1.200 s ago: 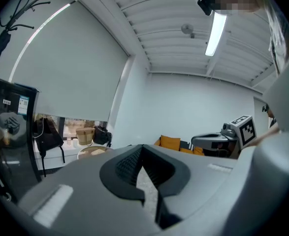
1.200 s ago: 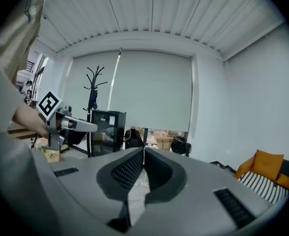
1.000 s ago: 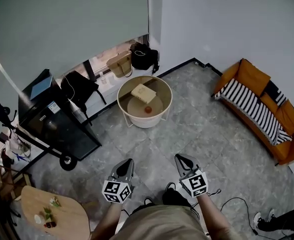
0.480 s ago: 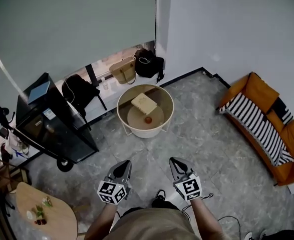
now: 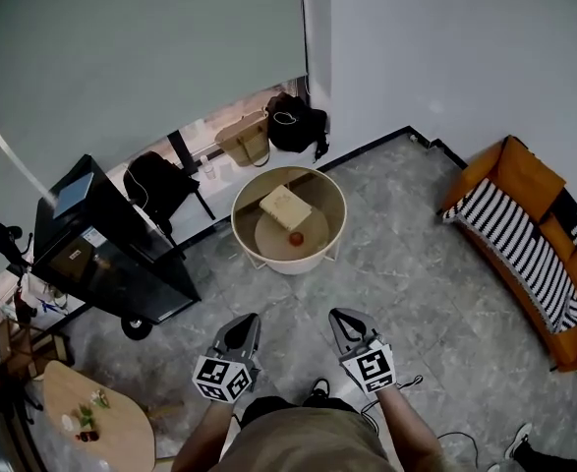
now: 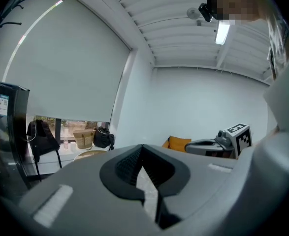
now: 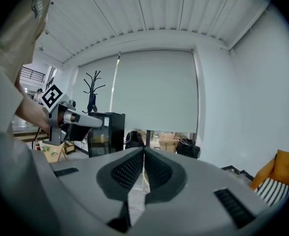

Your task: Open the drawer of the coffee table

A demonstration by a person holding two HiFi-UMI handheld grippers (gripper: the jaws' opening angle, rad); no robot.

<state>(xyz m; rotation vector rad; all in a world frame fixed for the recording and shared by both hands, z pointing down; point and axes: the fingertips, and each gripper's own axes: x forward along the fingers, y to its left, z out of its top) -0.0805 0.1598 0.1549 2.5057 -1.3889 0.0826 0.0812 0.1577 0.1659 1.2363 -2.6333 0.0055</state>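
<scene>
Living room: orange sofa (image 5: 520,177), round coffee table (image 5: 290,263), window blind (image 5: 141,57).

the floor (image 5: 416,264) looked like grey stone tile with a faint sheen, and the round coffee table (image 5: 288,262) had a pale wood-toned rim over a smooth cream body. the sofa (image 5: 524,173) seemed to be orange cloth under a striped black-and-white throw (image 5: 517,239), while the black cabinet (image 5: 121,268) had a glossy front. the left gripper (image 5: 248,319) and right gripper (image 5: 339,315) were matt grey plastic with finely ribbed black pads (image 7: 127,171).
</scene>
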